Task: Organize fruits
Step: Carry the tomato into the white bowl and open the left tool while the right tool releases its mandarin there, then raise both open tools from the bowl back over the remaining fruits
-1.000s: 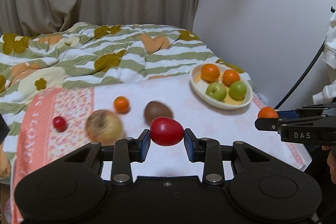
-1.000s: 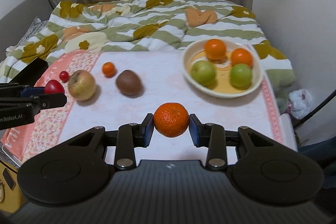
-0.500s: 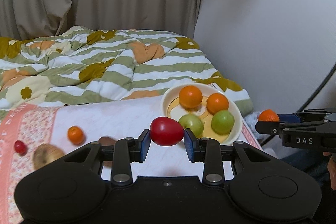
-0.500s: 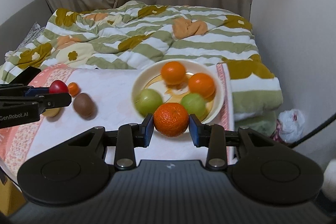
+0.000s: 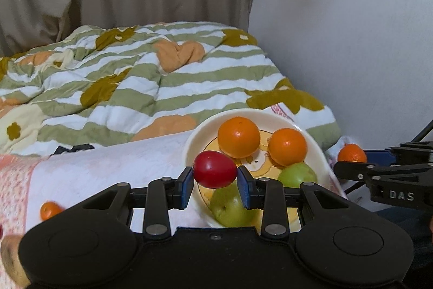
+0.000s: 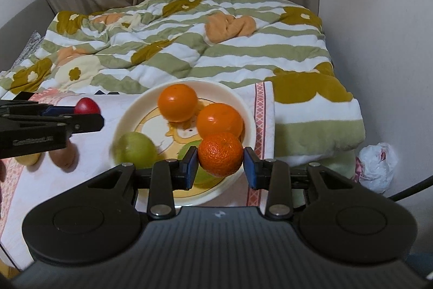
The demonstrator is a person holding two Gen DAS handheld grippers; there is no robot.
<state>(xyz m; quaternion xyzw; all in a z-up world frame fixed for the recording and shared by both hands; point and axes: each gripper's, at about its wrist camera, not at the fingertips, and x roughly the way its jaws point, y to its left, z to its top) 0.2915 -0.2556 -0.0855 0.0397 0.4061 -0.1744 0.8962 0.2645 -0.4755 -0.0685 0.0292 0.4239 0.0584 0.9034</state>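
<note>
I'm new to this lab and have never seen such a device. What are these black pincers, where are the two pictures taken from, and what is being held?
A person holds a two-finger gripper in each hand; each carries a camera looking along its fingers. One picture comes from the left gripper, shut on a red fruit. The other comes from the right gripper, shut on a mandarin. Below them sits a plate with two oranges and two green fruits.
</note>
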